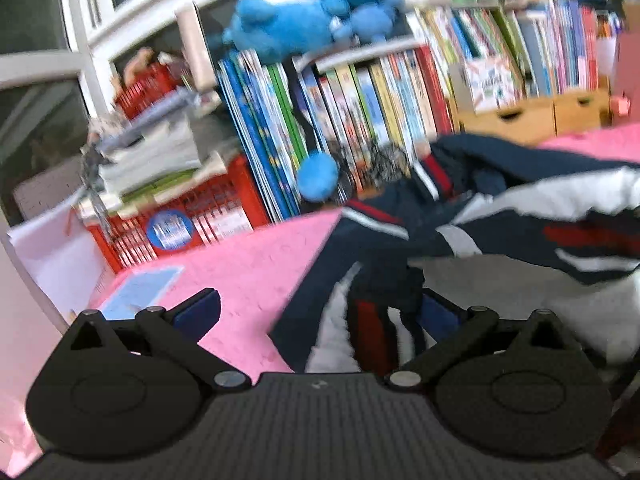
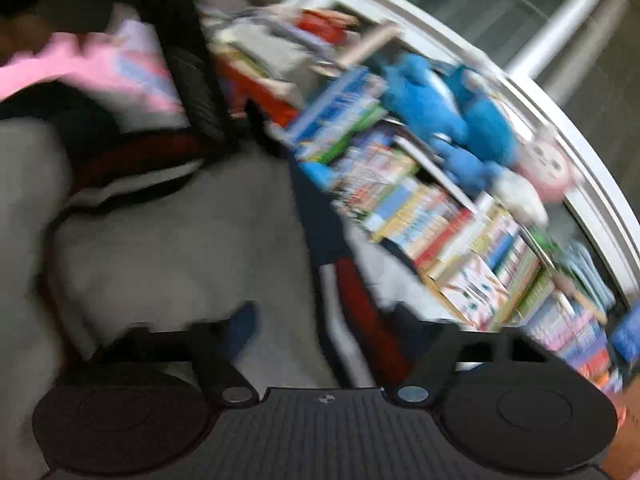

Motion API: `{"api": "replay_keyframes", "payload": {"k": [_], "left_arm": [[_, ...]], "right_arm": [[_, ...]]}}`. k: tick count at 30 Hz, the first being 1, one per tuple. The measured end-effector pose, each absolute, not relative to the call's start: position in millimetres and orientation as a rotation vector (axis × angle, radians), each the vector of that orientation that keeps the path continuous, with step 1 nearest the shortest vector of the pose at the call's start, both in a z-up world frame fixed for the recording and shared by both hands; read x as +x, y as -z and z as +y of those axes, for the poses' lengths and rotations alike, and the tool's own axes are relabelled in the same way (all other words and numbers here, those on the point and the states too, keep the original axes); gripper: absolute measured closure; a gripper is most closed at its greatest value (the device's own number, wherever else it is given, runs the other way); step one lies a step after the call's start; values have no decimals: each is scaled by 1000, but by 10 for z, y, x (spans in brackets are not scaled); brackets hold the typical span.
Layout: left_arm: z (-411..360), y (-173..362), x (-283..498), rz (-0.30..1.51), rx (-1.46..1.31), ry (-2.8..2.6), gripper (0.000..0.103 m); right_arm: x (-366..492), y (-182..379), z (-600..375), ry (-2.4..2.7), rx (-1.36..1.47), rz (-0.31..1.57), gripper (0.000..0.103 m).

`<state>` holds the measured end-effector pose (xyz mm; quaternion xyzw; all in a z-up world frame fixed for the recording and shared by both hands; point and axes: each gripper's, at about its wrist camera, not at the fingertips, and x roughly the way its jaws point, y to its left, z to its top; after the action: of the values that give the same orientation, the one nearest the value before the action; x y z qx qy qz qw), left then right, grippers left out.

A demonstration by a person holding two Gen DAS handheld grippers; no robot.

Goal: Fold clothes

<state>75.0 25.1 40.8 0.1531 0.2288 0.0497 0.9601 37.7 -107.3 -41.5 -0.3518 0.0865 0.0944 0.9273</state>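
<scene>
The navy jacket (image 1: 500, 216) is sprawling toward the frame's right, its hem lying between the left gripper's (image 1: 320, 312) spread fingers; the right gripper (image 2: 332, 328) is gaping too, amid blurred cloth.

Both views are evenly lit by soft, diffuse light, with no hard shadows or glare. The left wrist view is moderately blurred, most in the books (image 1: 360, 120) and blue plush toys (image 1: 304, 20) across the upper frame. The right wrist view is heavily smeared and tilted; its upper left corner is dim. Fisheye distortion bends the white window frame (image 2: 540, 92) at the edges.
</scene>
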Motion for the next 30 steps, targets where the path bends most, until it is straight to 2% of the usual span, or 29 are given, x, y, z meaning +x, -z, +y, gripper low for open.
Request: {"api": "replay_keyframes", "payload": {"k": [1, 2, 7, 11, 18, 22, 24, 30], "left_arm": [[268, -465, 690, 444, 314, -98, 0], [288, -514, 612, 429, 307, -83, 0], [245, -604, 274, 411, 274, 43, 0], [-143, -532, 3, 401, 364, 138, 0], [-659, -412, 67, 292, 526, -114, 0], [-482, -612, 71, 186, 514, -267, 0], [-322, -698, 156, 166, 521, -354, 0], [339, -938, 276, 336, 316, -351, 0]], "right_arm": [[365, 310, -1144, -188, -666, 176, 76], [349, 200, -1218, -182, -612, 173, 77], [94, -428, -1623, -153, -403, 74, 79], [-63, -831, -1893, -170, -260, 33, 79], [-431, -1147, -2229, -182, -171, -29, 79], [-683, -1252, -2420, -167, -165, -67, 79], [-676, -1162, -2431, -229, -174, -4, 78], [-346, -503, -1973, -602, -172, 340, 78]]}}
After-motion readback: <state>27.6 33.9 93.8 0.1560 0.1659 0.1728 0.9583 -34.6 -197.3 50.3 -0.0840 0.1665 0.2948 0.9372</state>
